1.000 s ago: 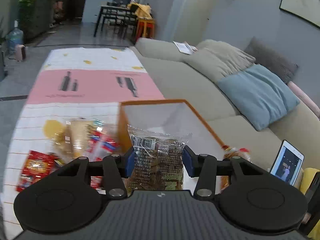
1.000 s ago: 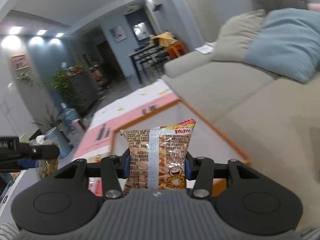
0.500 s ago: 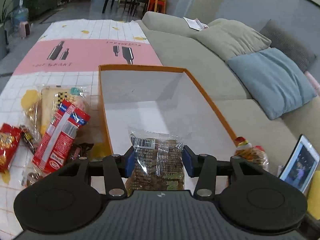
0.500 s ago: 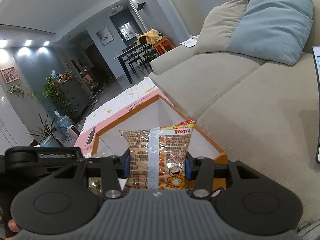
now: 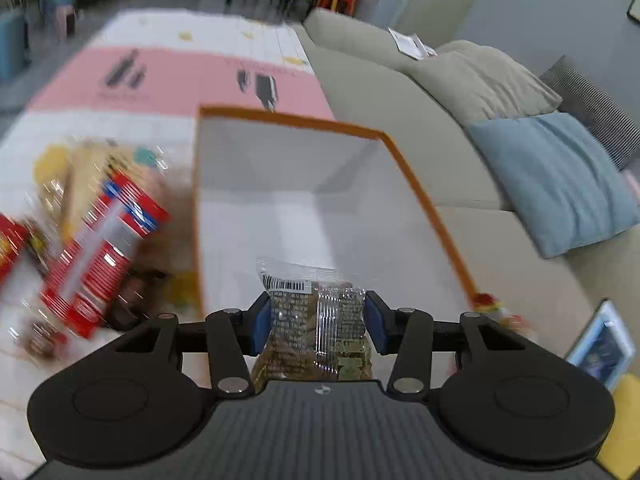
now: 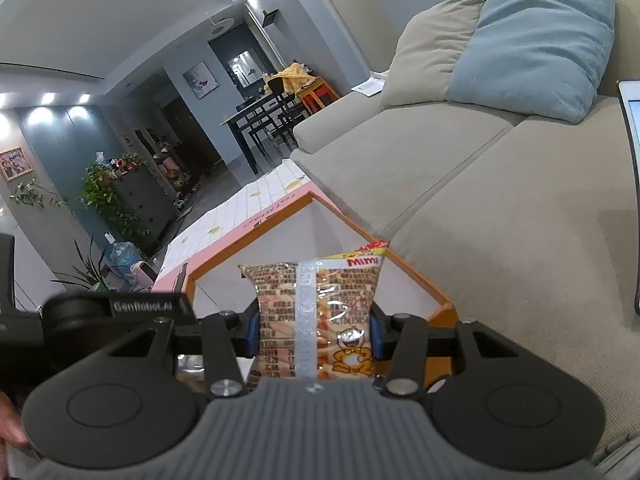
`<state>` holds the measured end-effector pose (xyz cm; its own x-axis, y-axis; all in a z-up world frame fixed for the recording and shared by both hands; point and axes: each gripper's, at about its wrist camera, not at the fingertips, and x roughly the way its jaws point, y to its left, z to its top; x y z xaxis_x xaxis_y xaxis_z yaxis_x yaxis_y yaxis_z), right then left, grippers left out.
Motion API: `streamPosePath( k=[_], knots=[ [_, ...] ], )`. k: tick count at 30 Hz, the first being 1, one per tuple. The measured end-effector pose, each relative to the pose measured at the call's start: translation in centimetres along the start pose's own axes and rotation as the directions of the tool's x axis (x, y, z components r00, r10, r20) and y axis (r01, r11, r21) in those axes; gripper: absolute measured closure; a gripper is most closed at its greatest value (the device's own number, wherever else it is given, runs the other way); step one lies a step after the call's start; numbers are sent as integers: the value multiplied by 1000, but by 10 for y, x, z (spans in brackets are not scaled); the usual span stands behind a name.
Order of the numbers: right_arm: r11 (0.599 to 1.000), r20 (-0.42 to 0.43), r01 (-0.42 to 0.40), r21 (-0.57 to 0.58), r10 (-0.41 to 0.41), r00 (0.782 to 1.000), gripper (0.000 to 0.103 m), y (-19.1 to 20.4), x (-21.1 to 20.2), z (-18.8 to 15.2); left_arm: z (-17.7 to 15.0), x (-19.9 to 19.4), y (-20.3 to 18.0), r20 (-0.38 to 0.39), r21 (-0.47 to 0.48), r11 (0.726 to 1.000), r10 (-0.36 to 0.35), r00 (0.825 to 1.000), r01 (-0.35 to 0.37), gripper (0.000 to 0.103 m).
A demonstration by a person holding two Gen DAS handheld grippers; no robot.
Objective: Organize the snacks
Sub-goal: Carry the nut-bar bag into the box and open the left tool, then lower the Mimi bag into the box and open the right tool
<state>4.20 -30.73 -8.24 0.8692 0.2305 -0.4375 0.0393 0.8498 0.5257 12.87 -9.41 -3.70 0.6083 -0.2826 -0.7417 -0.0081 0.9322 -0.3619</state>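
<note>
Left wrist view: left tongs [image 5: 318,322] pinch a clear cracker packet [image 5: 316,320] by its sides, long axis upright, barcode end up, over the near end of the orange-rimmed box [image 5: 420,196]. Right tongs [image 6: 314,330] pinch an upright Mimi snack bag [image 6: 320,312] at that box's near corner.

Orange-rimmed white box [image 5: 304,208]; pink-and-white checked tablecloth [image 5: 176,76]; blue cushion [image 5: 560,176].

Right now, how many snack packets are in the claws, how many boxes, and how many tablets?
Snack packets held: 2, clear packet in left claw, Mimi packet in right claw
Orange-rimmed box: 1
Tablet: 1
Total: 4
</note>
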Motion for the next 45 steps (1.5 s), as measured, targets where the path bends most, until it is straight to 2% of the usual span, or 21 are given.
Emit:
streamPosePath(
  k=[4, 6, 10, 12, 13, 16, 18, 21, 25, 27, 31, 34, 35, 36, 37, 38, 40, 41, 42, 45],
  knots=[
    [1000, 73, -13, 11, 12, 997, 56, -1, -12, 2, -5, 4, -3, -20, -45, 999, 3, 1000, -4, 49],
    [999, 113, -30, 14, 28, 993, 56, -2, -19, 4, -8, 7, -5, -27, -31, 999, 13, 1000, -14, 49],
    [999, 79, -25, 45, 21, 997, 56, -8, -16, 3, -16, 9, -7, -21, 16, 998, 63, 998, -63, 44],
    [998, 68, -21, 57, 17, 998, 56, -9, -13, 3, -16, 1, -7, 15, 39, 999, 29, 999, -29, 22],
    [998, 67, -22, 59, 18, 998, 56, -9, -14, 4, -15, -4, -8, 28, 59, 998, 15, 999, -17, 16],
    [998, 68, -26, 59, 21, 997, 56, -9, -15, 4, -11, -21, -14, 74, 110, 993, 24, 997, -32, 13],
    [998, 67, -23, 63, 19, 998, 56, -10, -14, 5, -7, -32, -18, 117, 144, 987, 52, 992, -68, 13],
    [998, 62, -18, 62, 15, 998, 56, -10, -11, 8, -1, -39, -23, 139, 201, 953, 200, 970, -225, 13],
    [997, 49, -70, 43, 68, 996, 56, -4, -9, 7, -7, -33, -28, 189, 338, 846, 367, 911, -411, 13],
    [997, 42, -69, 17, 68, 997, 56, 1, -6, 6, -11, -26, -24, 185, 340, 824, 414, 892, -453, 13],
    [998, 25, -29, -51, 31, 999, 56, 12, -2, 3, -14, -1, -17, 45, 364, 850, 394, 918, -382, 13],
    [998, 23, -36, -44, 37, 999, 56, 12, -1, 2, -18, 16, -15, -25, 369, 857, 396, 918, -360, 21],
    [999, 24, -33, -43, 34, 999, 56, 10, -1, 3, -23, 17, -11, -37, 367, 861, 392, 919, -352, 31],
    [999, 24, -27, -43, 28, 999, 56, 9, -1, 3, -25, 19, -7, -52, 349, 872, 382, 923, -342, 53],
    [999, 25, -22, -43, 23, 999, 56, 9, 0, 3, -26, 21, -3, -69, 329, 882, 380, 922, -338, 66],
    [999, 25, -19, -43, 20, 999, 56, 8, 1, 3, -26, 24, 3, -99, 314, 891, 374, 922, -328, 72],
    [999, 21, -19, -41, 20, 1000, 56, 6, 3, 5, -28, 23, 12, -132, 297, 913, 329, 935, -279, 76],
    [999, 16, -24, -47, 25, 1000, 56, 7, 3, 6, -27, 22, 14, -135, 309, 912, 321, 938, -268, 79],
    [998, 2, -38, -57, 38, 999, 56, 7, 5, 8, -27, 21, 14, -132, 334, 904, 324, 937, -266, 83],
    [997, -11, -45, -57, 44, 999, 56, 5, 8, 10, -28, 20, 18, -115, 360, 881, 368, 923, -307, 84]
  ],
)
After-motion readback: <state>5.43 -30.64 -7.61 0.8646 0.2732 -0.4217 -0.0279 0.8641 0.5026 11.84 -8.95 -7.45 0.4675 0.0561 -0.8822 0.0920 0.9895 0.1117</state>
